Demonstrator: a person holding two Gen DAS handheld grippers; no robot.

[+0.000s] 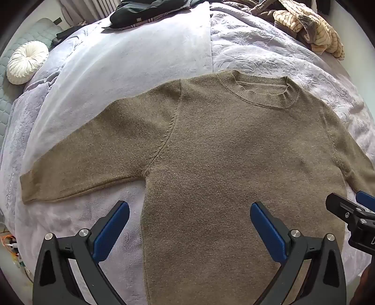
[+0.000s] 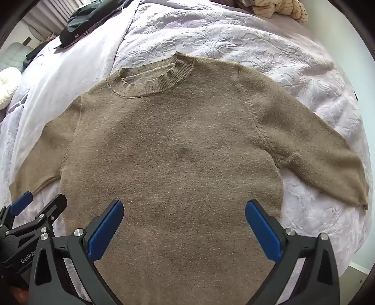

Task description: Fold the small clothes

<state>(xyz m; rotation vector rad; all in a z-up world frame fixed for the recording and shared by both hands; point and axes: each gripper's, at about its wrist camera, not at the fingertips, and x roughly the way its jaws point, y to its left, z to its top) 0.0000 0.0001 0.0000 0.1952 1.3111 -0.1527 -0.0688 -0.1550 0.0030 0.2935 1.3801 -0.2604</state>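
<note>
An olive-brown knit sweater [image 1: 222,152] [image 2: 178,152] lies flat and face up on a lilac bedspread, its ribbed collar [image 1: 264,91] [image 2: 152,75] at the far end and both sleeves spread out to the sides. My left gripper [image 1: 189,208] hovers wide open above the sweater's lower left edge, nothing between its blue pads. Over the lower middle of the body, my right gripper [image 2: 184,206] is likewise open and empty. Each gripper shows at the edge of the other's view: the right gripper [image 1: 356,211] and the left gripper [image 2: 35,206].
The lilac bedspread [image 2: 269,47] covers the bed, with a smoother pale blanket [image 1: 140,58] on its left half. A dark garment [image 1: 150,11] and a beige striped heap [image 1: 311,30] lie at the far end. A round white cushion [image 1: 27,62] sits off to the left.
</note>
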